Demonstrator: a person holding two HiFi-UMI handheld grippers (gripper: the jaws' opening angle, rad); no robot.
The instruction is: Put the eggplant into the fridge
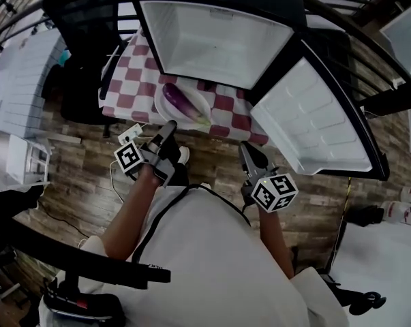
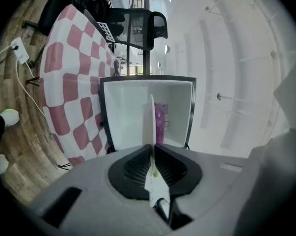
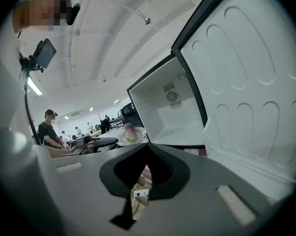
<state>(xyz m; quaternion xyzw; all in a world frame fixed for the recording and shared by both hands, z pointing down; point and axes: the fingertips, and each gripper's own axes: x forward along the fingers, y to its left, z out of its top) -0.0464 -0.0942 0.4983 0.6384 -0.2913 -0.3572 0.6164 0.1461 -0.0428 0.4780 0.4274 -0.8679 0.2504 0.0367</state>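
Nearest the person, the right gripper (image 1: 247, 148) hangs low over the wooden floor (image 1: 75, 176). Its jaws are pressed together on nothing, and only floor and a power strip show through the gap behind its pads. The left gripper (image 1: 170, 127) is the one reaching in. It is turned on its side, and its jaws look clamped on the near rim of the white plate (image 1: 159, 105). That rim runs edge-on straight into the pad tips, though from this angle the bite itself is hard to confirm. The eggplant (image 1: 183, 101) lies on that plate just past the left jaws and a little to their right, not touched by either gripper. Its long axis runs diagonally from far-left to near-right, with the green stem end toward the right gripper's side. The plate sits at the near edge of the checked tablecloth (image 1: 133, 80). Directly beyond it the fridge (image 1: 219, 43) stands open, its white cavity bare and its door (image 1: 314, 114) swung wide to the right. The coming move seems to turn on that line-up: jaws, plate, eggplant and cavity stand almost in a row, so the left arm, far nearer, likely only needs to carry forward.
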